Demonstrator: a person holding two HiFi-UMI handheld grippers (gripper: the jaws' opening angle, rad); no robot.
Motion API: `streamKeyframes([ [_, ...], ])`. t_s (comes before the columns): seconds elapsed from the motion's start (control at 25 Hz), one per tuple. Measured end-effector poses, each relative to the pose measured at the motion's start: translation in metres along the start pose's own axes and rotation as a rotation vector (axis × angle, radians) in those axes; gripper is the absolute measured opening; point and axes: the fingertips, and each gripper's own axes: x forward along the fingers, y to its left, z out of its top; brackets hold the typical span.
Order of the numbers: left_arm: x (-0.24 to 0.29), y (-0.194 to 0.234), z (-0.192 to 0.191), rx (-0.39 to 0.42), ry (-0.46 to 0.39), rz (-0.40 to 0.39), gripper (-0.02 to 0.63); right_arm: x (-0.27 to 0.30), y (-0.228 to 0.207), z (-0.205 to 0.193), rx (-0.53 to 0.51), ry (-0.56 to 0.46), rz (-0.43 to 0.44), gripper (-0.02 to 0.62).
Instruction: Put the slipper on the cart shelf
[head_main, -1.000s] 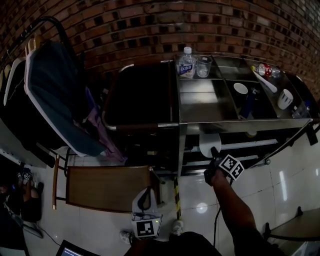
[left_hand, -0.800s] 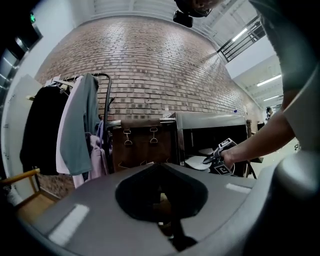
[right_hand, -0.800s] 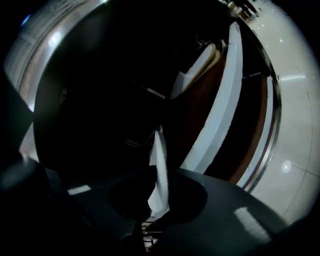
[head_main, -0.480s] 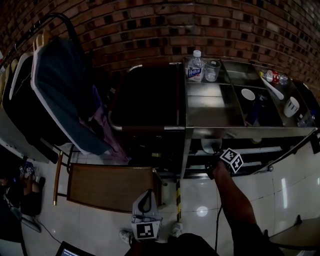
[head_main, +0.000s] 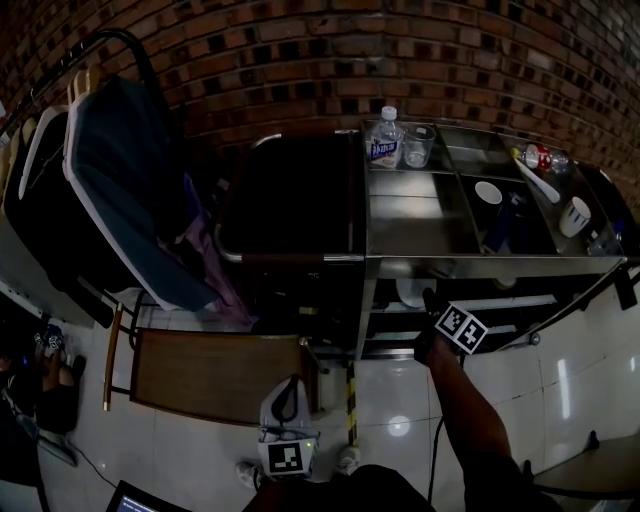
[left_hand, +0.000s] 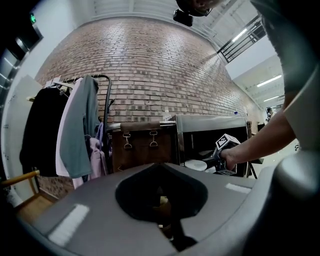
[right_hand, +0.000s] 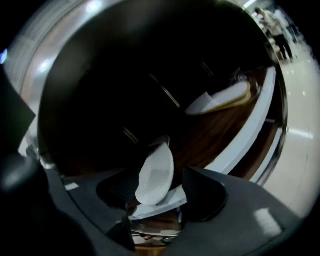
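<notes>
A white slipper (right_hand: 156, 172) stands on edge between the jaws of my right gripper (right_hand: 167, 185). The jaws are opening, and a gap shows between the slipper and the right jaw. In the head view the right gripper (head_main: 430, 300) reaches under the steel cart top to the shelf (head_main: 500, 300), with the slipper (head_main: 410, 292) just ahead of it. A second white slipper (right_hand: 220, 100) lies further along the shelf. My left gripper (head_main: 285, 402) hangs low over the floor, shut and holding nothing. From the left gripper view the right gripper (left_hand: 220, 155) shows at the cart.
The cart top carries a water bottle (head_main: 385, 138), a glass (head_main: 417, 145) and cups. A dark case (head_main: 290, 200) stands left of the cart. A clothes rack with garments (head_main: 110, 190) is at the far left, a wooden stool (head_main: 215, 375) below it. A brick wall is behind.
My right gripper has pushed slightly further in under the cart top with the slipper. The left gripper has stayed low in about the same place.
</notes>
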Motion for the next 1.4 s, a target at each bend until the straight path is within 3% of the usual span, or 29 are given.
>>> streamKeyframes([
  [0.08, 0.001, -0.003, 0.003, 0.003, -0.013, -0.011, 0.014, -0.024, 0.005, 0.005, -0.125, -0.04, 0.002, 0.253],
  [0.24, 0.004, -0.01, 0.005, -0.005, -0.032, -0.032, 0.014, -0.075, 0.04, 0.002, -0.192, -0.069, 0.111, 0.251],
  [0.32, 0.004, -0.012, 0.006, -0.008, -0.042, -0.04, 0.014, -0.103, 0.067, 0.0, -0.321, -0.094, 0.153, 0.236],
  [0.48, -0.001, -0.021, 0.032, -0.019, -0.086, -0.068, 0.014, -0.155, 0.11, -0.01, -0.667, -0.184, 0.165, 0.15],
  [0.6, -0.005, -0.025, 0.042, -0.027, -0.105, -0.079, 0.014, -0.187, 0.131, -0.013, -0.817, -0.258, 0.141, 0.032],
  [0.64, -0.007, -0.024, 0.044, -0.033, -0.106, -0.081, 0.014, -0.194, 0.137, -0.016, -0.829, -0.262, 0.145, 0.002],
  [0.96, -0.015, -0.017, 0.057, -0.111, -0.096, -0.095, 0.014, -0.228, 0.159, -0.041, -0.898, -0.248, 0.135, 0.002],
  [1.08, -0.017, -0.008, 0.048, -0.094, -0.071, -0.071, 0.014, -0.236, 0.169, -0.049, -0.883, -0.26, 0.135, 0.002],
  [1.4, -0.031, -0.01, 0.069, -0.046, -0.122, -0.085, 0.014, -0.254, 0.191, -0.058, -0.913, -0.312, 0.173, 0.002],
])
